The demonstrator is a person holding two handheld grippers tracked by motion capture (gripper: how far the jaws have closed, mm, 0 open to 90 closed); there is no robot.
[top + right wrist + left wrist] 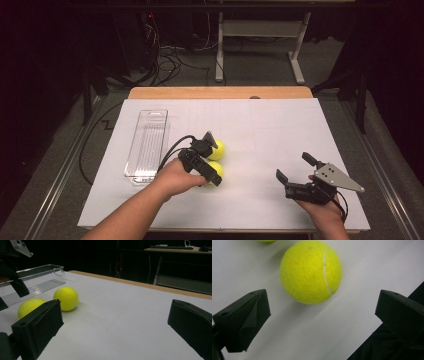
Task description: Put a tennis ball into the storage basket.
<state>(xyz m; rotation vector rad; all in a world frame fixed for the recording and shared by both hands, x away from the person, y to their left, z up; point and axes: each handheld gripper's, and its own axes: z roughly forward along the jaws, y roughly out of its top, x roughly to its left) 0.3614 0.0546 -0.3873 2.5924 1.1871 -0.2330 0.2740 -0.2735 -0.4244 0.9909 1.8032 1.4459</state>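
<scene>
Two yellow tennis balls lie side by side on the white sheet, the far ball [219, 149] and the near ball [216, 168]. My left gripper [213, 159] hovers over them, open, one jaw on each side of the pair. In the left gripper view a ball [310, 272] sits just past the spread jaws of my left gripper [322, 307], untouched, and the edge of the other ball [265, 240] peeks in at the top. My right gripper [294, 167] rests open and empty at the front right. From the right gripper [115, 315] view both balls [66, 298] [29, 308] are seen.
A clear plastic bin [147, 145], long and empty, stands left of the balls, also seen as the bin [37, 277] in the right gripper view. The white sheet [270, 125] covers a wooden table [220, 92]. Beyond it are dark floor, cables and a desk frame [260, 45].
</scene>
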